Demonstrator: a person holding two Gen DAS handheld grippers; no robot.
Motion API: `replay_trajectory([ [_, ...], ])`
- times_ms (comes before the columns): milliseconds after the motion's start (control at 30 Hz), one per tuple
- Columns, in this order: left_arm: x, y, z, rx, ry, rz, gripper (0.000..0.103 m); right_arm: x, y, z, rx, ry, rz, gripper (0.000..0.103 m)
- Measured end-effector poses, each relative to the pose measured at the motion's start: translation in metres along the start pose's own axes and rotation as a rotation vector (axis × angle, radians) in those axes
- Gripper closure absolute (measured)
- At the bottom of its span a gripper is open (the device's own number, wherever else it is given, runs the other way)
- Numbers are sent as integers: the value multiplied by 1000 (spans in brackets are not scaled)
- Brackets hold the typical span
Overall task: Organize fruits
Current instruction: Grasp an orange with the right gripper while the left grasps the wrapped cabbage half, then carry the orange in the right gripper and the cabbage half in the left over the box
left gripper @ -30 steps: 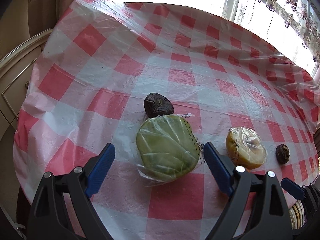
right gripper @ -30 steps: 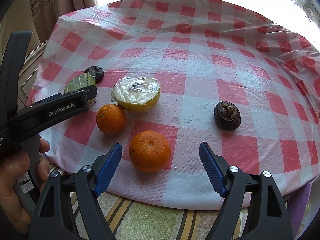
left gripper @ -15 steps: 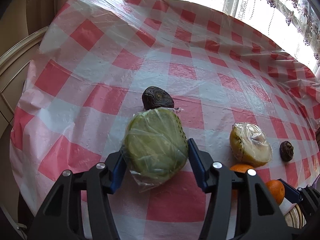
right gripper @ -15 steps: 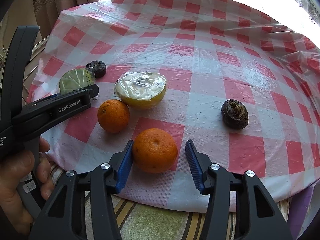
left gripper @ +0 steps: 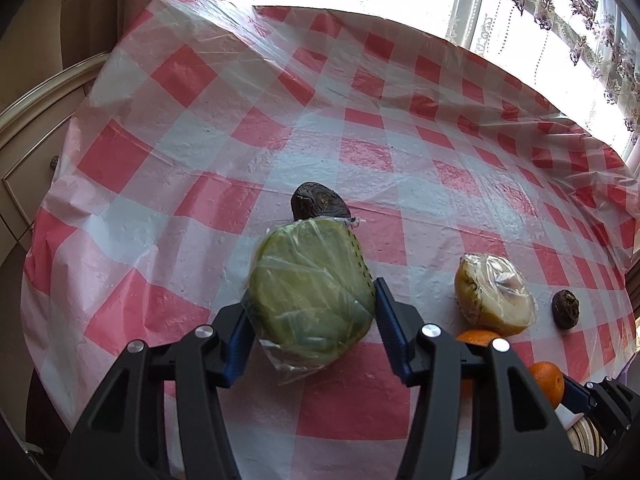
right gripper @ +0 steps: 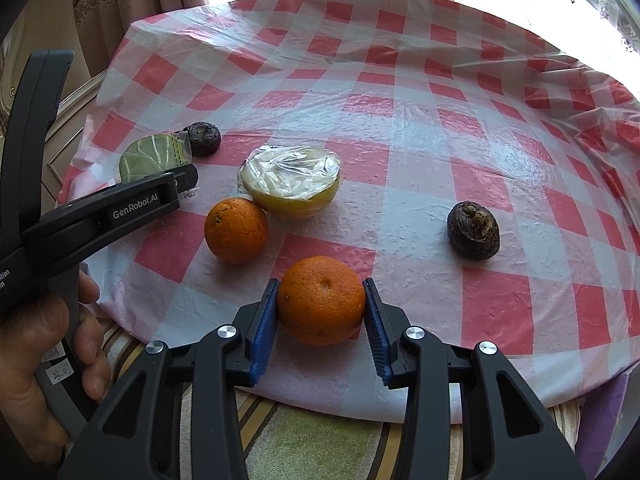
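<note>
The tablecloth is thin glossy plastic, wrinkled and throwing window glare. Between the left gripper pads sits a green fruit half under clear, creased cling film; right of it a yellow fruit half wears the same shiny wrap. The orange between the right gripper pads has dimpled, slightly glossy peel. Both tools are matt black plastic with ribbed blue pads and bright metal rivets. Ahead to the right, a dark fruit looks rough and dull.
</note>
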State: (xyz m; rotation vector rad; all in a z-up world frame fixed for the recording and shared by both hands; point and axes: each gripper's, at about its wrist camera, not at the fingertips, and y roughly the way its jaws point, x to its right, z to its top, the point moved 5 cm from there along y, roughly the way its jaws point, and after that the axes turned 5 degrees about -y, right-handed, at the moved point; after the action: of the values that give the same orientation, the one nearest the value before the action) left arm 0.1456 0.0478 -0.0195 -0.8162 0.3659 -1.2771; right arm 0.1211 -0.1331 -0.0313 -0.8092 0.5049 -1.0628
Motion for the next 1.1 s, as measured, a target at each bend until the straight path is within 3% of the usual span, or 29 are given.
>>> replay_trajectory([
  [600,2,-12,3,50,5,7,48,4,-9,-1,33,15,-4,63],
  [1100,28,-41,5,106,88,-4,48,26,-34,-3,81,96,5,63],
])
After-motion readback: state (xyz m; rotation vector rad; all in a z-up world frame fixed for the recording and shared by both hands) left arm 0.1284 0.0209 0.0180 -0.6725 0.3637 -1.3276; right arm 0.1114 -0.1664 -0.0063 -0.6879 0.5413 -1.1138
